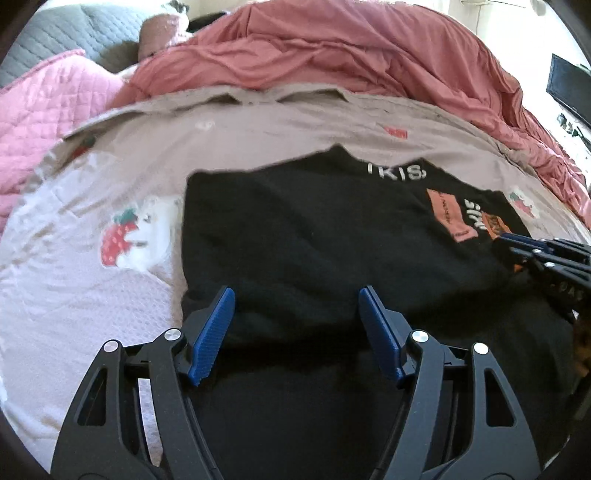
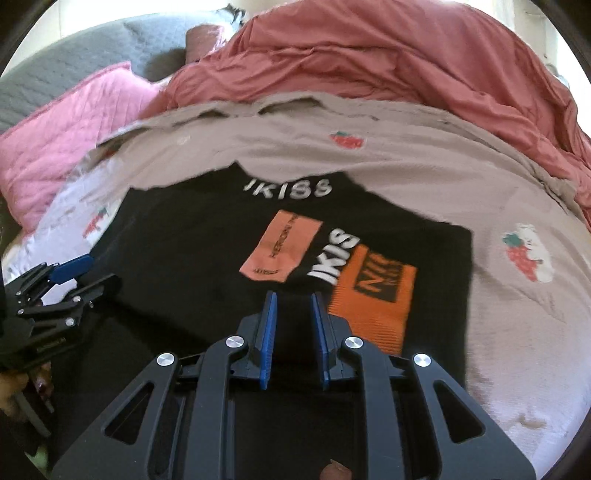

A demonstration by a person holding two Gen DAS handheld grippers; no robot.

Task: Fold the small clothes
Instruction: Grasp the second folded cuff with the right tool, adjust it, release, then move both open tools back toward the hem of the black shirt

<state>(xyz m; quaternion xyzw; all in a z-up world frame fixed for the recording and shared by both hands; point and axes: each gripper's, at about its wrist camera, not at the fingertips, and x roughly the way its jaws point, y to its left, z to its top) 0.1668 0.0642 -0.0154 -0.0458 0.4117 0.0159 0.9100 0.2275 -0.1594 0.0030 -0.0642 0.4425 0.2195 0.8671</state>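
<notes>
A black T-shirt (image 1: 306,236) with white "IKISS" lettering and pink and orange patches lies on the bed, neck away from me; it also shows in the right wrist view (image 2: 192,236). My left gripper (image 1: 297,295) is open wide and empty, just above the shirt's left half. My right gripper (image 2: 292,295) hangs over the shirt near the orange patch (image 2: 373,291), jaws a narrow gap apart with nothing between them. The right gripper shows at the edge of the left wrist view (image 1: 517,243), and the left gripper in the right wrist view (image 2: 85,273).
The shirt lies on a beige sheet (image 1: 258,129) printed with strawberries. A rumpled red duvet (image 1: 351,55) lies behind it, a pink quilted pillow (image 1: 48,110) at the far left, and a grey headboard (image 1: 74,33) beyond. A dark screen (image 1: 569,88) stands at the far right.
</notes>
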